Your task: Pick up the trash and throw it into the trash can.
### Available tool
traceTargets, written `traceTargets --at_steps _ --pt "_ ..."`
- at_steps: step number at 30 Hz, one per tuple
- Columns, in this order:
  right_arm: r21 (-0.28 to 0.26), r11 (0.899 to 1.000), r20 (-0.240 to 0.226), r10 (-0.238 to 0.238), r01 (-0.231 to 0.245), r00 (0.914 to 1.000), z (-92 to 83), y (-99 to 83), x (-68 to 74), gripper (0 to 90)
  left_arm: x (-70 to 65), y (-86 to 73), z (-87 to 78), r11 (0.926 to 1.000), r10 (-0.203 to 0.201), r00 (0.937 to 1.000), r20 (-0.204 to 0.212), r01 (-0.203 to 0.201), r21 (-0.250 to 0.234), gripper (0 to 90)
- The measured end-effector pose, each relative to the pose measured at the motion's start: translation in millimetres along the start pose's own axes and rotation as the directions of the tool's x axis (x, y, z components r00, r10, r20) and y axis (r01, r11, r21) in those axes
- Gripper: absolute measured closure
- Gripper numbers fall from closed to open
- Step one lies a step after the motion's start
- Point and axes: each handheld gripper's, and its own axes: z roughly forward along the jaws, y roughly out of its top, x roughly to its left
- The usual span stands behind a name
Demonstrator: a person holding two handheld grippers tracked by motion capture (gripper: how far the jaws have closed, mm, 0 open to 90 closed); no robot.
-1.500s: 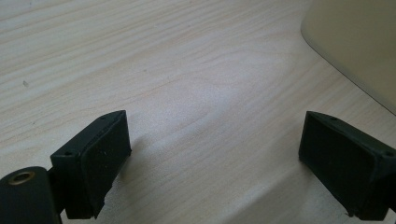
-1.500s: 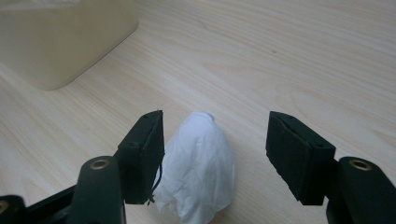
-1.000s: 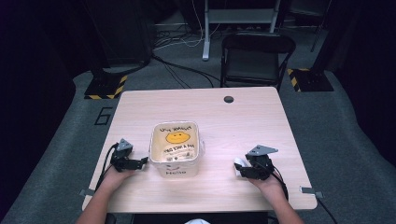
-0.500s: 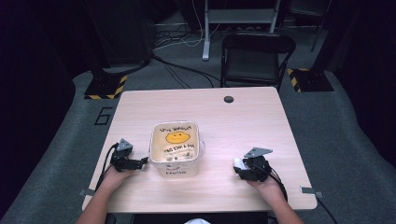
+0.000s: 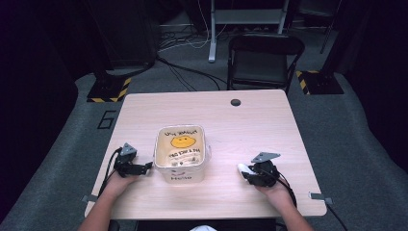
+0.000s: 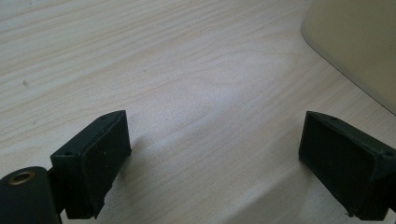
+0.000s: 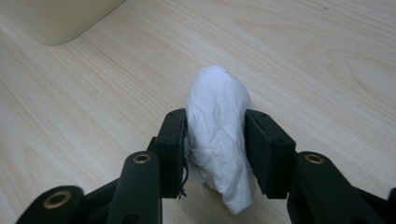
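A cream-coloured lidded container [image 5: 182, 153] with a yellow smiley face and print on its lid stands in the middle of the table's near half. Just left of it my left gripper [image 5: 144, 167] rests low over the wood, open, with bare table between its jaws [image 6: 215, 154]; the container's rounded corner [image 6: 359, 42] shows at the upper right of the left gripper view. My right gripper [image 5: 245, 172] is to the container's right, shut on a crumpled white tissue wad [image 7: 219, 135] that sticks out past the jaws. The container's corner [image 7: 56, 18] lies beyond at upper left.
The light wooden table [image 5: 260, 130] has a dark round grommet [image 5: 235, 102] near its far edge. A black folding chair [image 5: 264, 57] stands behind the table, with cables and striped floor stands around it.
My right gripper has shifted slightly left and nearer the front edge with the tissue wad. The left gripper and container have stayed put.
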Motion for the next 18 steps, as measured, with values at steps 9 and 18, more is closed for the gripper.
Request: traceTargets --at_steps 9,18 --pt "-0.025 0.999 -0.009 0.029 -0.029 0.9995 -8.4 3.2 -2.4 59.7 0.0 0.0 0.0 1.0000 0.000 1.0000 0.000 0.000 0.000 8.9" --pt "-0.034 0.999 -0.029 0.023 -0.024 0.9993 -17.5 13.7 -4.2 59.6 -0.1 0.0 0.1 1.0000 -0.001 1.0000 0.000 0.001 -0.001 9.0"
